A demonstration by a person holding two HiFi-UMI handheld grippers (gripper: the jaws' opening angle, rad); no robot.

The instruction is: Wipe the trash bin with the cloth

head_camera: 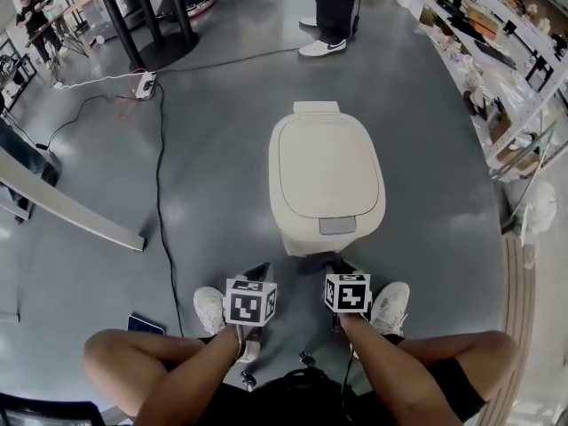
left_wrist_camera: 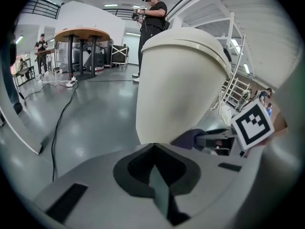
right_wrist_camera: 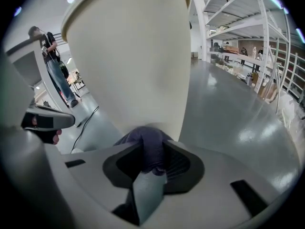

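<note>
Cloth pinched in right tongs against bin; left tongs closed, empty; lid top only overhead.

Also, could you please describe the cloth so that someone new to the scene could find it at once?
Start at the cream trash bin on the grey floor and go down its near side. There the right gripper grips the cloth, bunched against the bin's wall. It is the only dark purple, soft thing among pale hard plastic.
</note>
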